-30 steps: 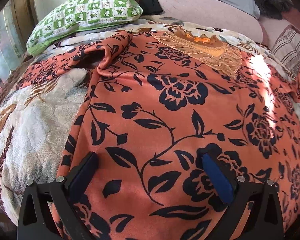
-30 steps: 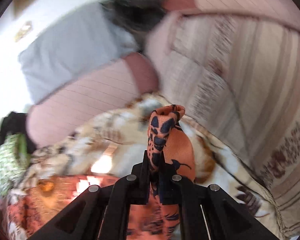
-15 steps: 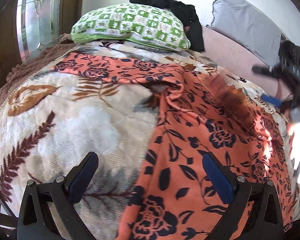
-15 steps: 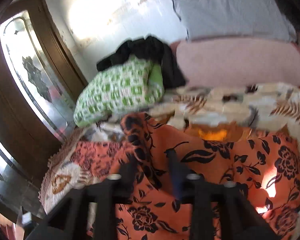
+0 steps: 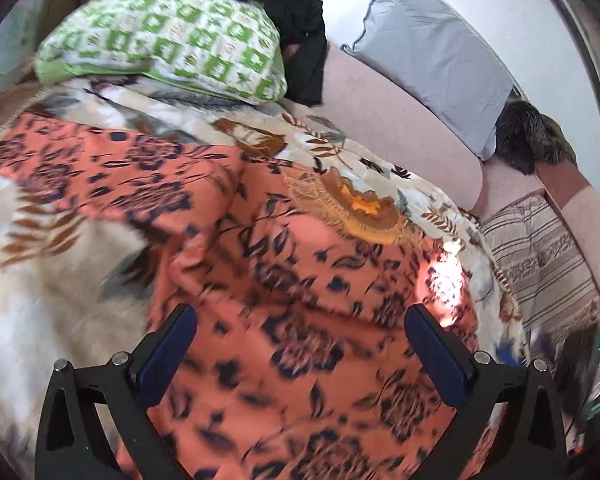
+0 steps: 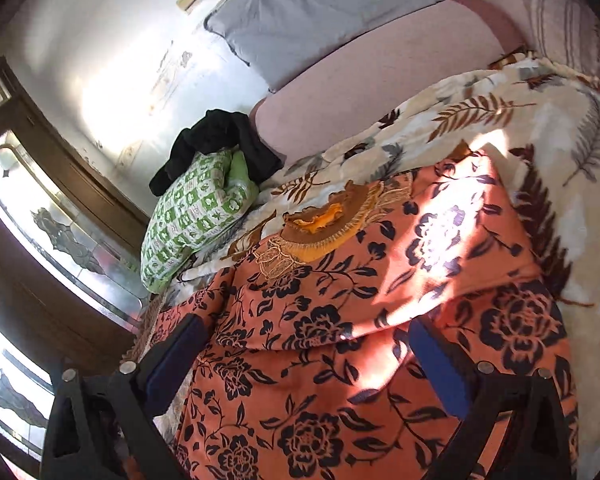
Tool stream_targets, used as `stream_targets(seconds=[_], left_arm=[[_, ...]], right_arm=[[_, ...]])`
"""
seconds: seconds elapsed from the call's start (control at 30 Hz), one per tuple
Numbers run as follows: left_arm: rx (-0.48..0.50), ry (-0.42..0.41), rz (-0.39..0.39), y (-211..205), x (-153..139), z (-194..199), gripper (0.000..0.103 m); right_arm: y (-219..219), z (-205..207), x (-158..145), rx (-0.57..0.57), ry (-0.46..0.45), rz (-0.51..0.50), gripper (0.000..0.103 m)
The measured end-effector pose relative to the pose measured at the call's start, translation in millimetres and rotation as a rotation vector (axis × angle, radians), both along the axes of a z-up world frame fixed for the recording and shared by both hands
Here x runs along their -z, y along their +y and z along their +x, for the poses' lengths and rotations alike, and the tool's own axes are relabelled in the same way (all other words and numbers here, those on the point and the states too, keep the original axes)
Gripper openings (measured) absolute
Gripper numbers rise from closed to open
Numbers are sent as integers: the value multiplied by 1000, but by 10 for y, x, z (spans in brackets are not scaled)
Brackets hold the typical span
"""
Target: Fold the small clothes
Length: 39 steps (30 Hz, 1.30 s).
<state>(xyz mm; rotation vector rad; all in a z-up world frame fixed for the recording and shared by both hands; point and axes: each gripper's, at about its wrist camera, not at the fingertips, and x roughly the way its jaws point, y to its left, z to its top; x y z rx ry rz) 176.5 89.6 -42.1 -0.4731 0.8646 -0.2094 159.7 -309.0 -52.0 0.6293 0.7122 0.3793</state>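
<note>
An orange garment (image 5: 284,288) with a black flower print and a gold lace neckline (image 5: 352,208) lies spread on a cream leaf-patterned blanket (image 5: 40,288) on the bed. One sleeve (image 5: 100,172) stretches out to the left. My left gripper (image 5: 300,332) hangs open above the garment's body with nothing between its blue pads. In the right wrist view the same garment (image 6: 340,340) has its right side folded inward over the body, and the neckline (image 6: 320,228) is farther off. My right gripper (image 6: 308,340) stands wide open over the cloth, holding nothing.
A green-and-white pillow (image 5: 168,44) with a black garment (image 5: 288,16) on it lies at the bed's head. A grey pillow (image 5: 432,56) leans on a pink bolster (image 5: 400,120). A striped cover (image 5: 540,256) lies right. A wooden door with glass (image 6: 32,220) stands left.
My right gripper let go of the orange sleeve, opened wide and swung down over the garment. My left gripper rose and pulled back, so more of the bed shows.
</note>
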Motion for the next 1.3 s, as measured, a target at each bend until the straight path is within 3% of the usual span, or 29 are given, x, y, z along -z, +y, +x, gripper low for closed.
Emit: stream_targets(seconds=[0.13,0.23,0.3,0.33,0.4,0.47,0.53,0.6,0.67,0.73,0.83,0.87,0.93,0.97,1.0,1.1,1.17,1.3], left_arm=[[70,114,12,-247,160,609,102],[34,267,35,-313,404,880,90],[-16,367,0,-285,569,931,57],[-36,392,17,-287,611,938,48],[-36,423,61,-322,650,969,0],[-61,413,87,-336,605,966,0],[-90,239,224,-440,204,859,0],[-106,-58,373,-633,-393,534,0],[-144,-166,403,-670,-628,237,0],[-138,-111,377,-619,-468,145,0],[-74,93,303,-481,57,307,0],[-60,127,279,-476,158,388,2],[-8,186,222,-441,265,547,32],[4,197,200,-439,257,631,66],[12,199,192,-438,259,716,80],[44,187,169,-440,230,926,80],[65,230,133,-449,304,1088,80],[7,297,151,-410,575,1353,80]], right_arm=[[-280,-321,265,32,-10,38,103],[-418,-333,357,32,-7,89,103],[-483,-341,345,36,-28,95,103],[-514,-344,334,39,-40,94,103],[-556,-334,342,40,-43,117,103],[-577,-326,369,41,-37,132,103],[-598,-326,388,46,-33,134,103],[-649,-336,399,66,-34,141,103],[-703,-345,413,91,-33,149,103],[-733,-329,447,105,-21,165,103],[-730,-300,516,116,11,187,103],[-720,-304,522,111,13,193,103],[-693,-330,496,99,-2,178,103],[-682,-339,482,96,-9,165,103],[-672,-340,474,96,-12,153,103],[-683,-318,502,98,-4,161,103],[-684,-303,524,97,2,164,103],[-677,-275,544,91,5,147,103]])
